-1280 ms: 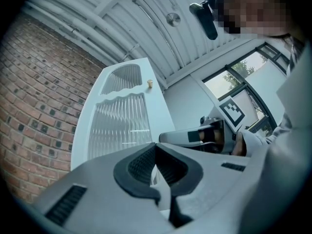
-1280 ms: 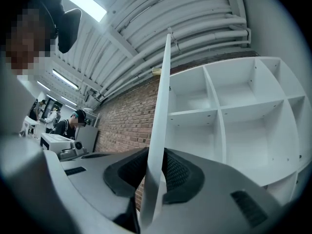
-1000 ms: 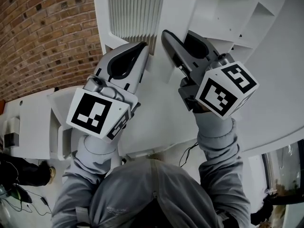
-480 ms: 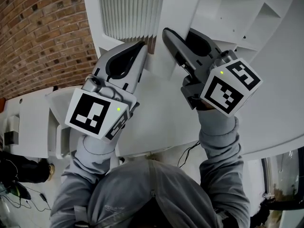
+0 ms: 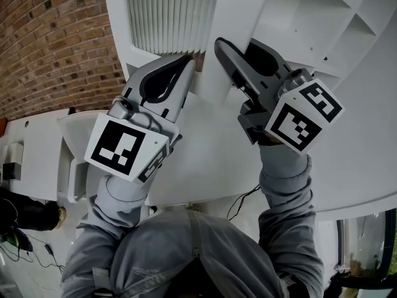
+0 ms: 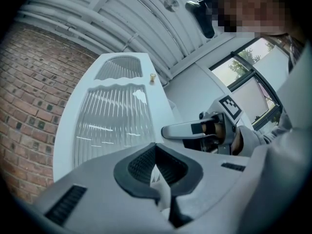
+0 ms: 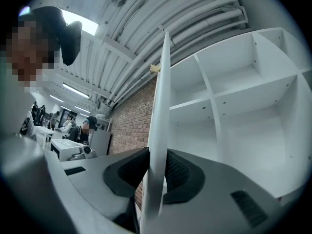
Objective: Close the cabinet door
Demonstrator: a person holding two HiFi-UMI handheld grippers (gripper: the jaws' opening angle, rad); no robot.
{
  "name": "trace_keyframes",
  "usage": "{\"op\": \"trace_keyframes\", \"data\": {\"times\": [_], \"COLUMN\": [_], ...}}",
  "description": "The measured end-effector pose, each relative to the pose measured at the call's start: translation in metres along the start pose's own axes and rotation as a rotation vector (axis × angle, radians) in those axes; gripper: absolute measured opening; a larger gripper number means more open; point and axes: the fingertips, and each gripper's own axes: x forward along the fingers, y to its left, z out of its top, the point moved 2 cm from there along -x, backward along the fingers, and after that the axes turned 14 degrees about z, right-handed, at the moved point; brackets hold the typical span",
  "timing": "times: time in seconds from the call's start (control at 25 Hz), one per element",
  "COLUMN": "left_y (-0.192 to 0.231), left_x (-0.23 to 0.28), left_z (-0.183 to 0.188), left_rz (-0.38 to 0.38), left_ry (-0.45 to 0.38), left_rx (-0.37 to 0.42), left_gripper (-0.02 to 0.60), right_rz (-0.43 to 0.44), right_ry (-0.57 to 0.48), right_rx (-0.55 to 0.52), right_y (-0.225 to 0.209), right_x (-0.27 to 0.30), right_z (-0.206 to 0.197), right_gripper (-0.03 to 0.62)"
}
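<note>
right gripper (image 7: 155, 168): clamps cabinet door (image 7: 160, 106) edge | door: swung slightly since earlier

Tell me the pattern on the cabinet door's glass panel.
The cabinet door's panel has fine vertical ribs, framed in white; clearest in the left gripper view.

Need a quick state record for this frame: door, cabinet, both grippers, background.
door: cabinet door, white with ribbed glazing, small knob near its edge; standing open
cabinet: white shelves exposed beside the door's edge
right gripper: shut on the door's edge, one pad on each face
left gripper: jaws together, nothing between them; tip close to the door's front, contact unclear
background: brick wall beyond the door
</note>
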Motion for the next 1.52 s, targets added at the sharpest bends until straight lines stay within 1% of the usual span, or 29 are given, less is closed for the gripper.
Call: {"op": "trace_keyframes", "data": {"times": [0.4,1.0,1.52], "left_y": [-0.004,0.0,-0.003], "left_x": [0.024,0.053,0.077], "left_z": [-0.011,-0.034,-0.045], "left_rz": [0.016,0.05,0.08], "left_ry": [0.022,0.052,0.065], "left_rx": [0.015,0.028,0.046], "left_gripper": [0.005,0.005,0.005], "right_rz": [0.07,0.151,0.234], "right_ry": [-0.024,-0.03,-0.037], "right_rx": [0.016,0.023,0.035], "right_y": [-0.026,-0.058,-0.08], "right_x": [0.001,0.003,0.004], "right_z": [-0.003,-0.011,-0.015], "right_gripper": [0.097,0.103,0.104]}}
